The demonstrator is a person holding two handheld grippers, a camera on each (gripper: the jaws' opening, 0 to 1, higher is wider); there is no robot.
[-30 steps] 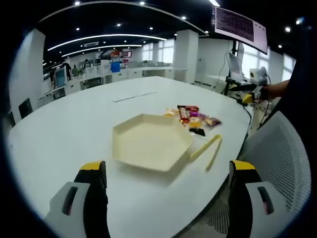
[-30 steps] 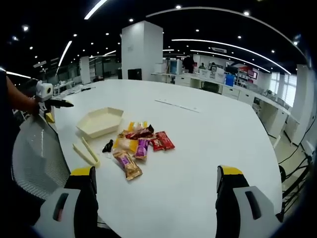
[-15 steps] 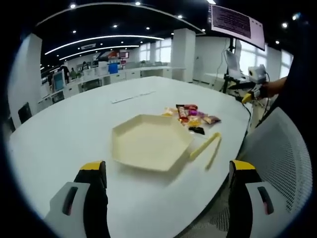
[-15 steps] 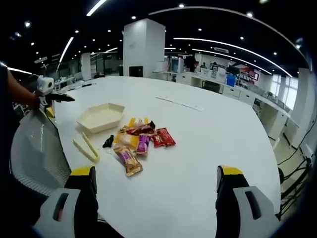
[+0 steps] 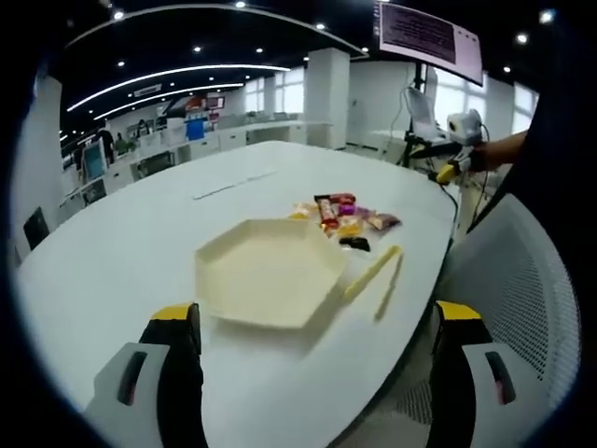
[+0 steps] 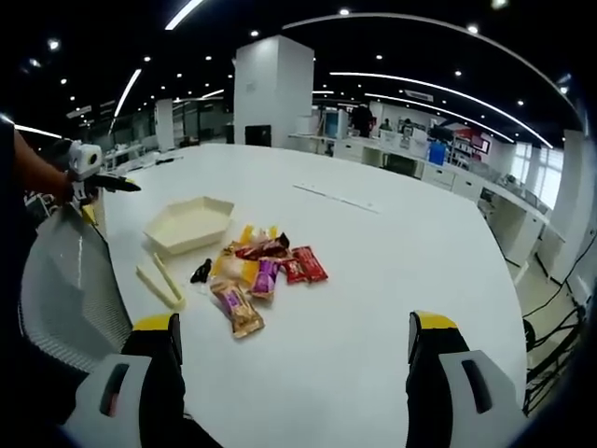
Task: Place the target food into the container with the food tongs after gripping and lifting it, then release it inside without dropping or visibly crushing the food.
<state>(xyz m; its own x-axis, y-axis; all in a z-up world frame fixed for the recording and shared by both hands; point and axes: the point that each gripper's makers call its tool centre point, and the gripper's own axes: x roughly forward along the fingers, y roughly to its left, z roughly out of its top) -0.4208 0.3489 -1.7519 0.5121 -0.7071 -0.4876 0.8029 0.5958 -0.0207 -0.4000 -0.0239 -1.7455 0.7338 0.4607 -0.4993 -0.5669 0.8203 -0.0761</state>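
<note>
Nearest in the left gripper view, the left gripper (image 5: 312, 373) hangs above the white table (image 5: 112, 252) with jaws wide apart, holding nothing. Just beyond sits the cream hexagonal container (image 5: 269, 271). The yellow tongs (image 5: 375, 275) lie just right of the container, arms slightly parted, gripping nothing. Behind them the snack packets (image 5: 343, 213) cluster, outside the container. The right gripper (image 6: 294, 373) is likewise spread and empty.

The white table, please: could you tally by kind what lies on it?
Hexagonal container: 1
Yellow tongs: 1
Snack pile: 1 (packets overlap, too small to count singly)
Total: 3
</note>
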